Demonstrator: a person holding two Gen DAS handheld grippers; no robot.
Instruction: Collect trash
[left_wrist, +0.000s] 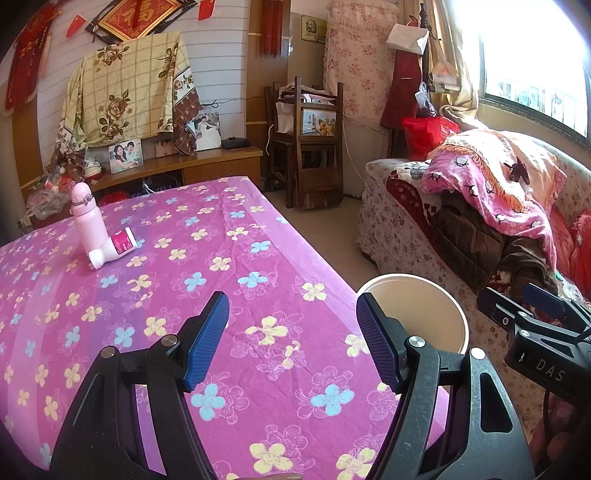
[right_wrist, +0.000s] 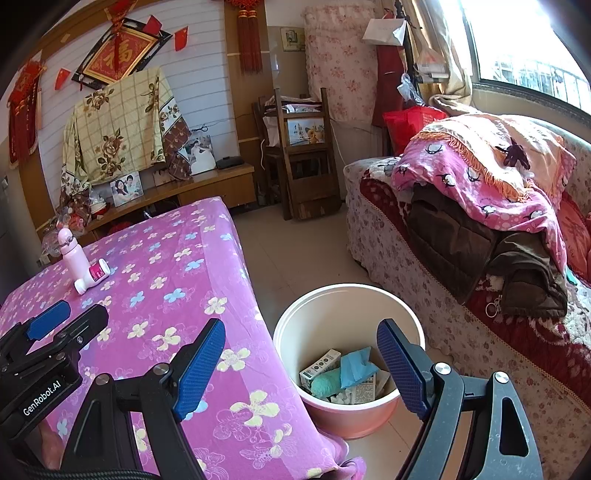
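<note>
At the far left of the table (left_wrist: 280, 295), a pink bottle (left_wrist: 83, 218) stood upright with a small white bottle (left_wrist: 114, 249) lying against its base — the only pieces left on the flowered cloth, and likely the remaining trash. A careless reach for the lying one could have knocked the upright one over, or sent it rolling toward the far edge, since both sat near that corner. The left gripper (left_wrist: 291, 341) hung over the near middle of the cloth, jaws apart and empty, with clear cloth between it and the bottles. To the right, the right gripper (right_wrist: 301, 369) was likewise apart and empty, above the table's right edge and the bin (right_wrist: 295, 332) — which stood on the floor just beside the table and held wrappers already. The sofa (right_wrist: 406, 266) beyond left only a narrow floor strip, so a wide swing risked tipping the bin.
</note>
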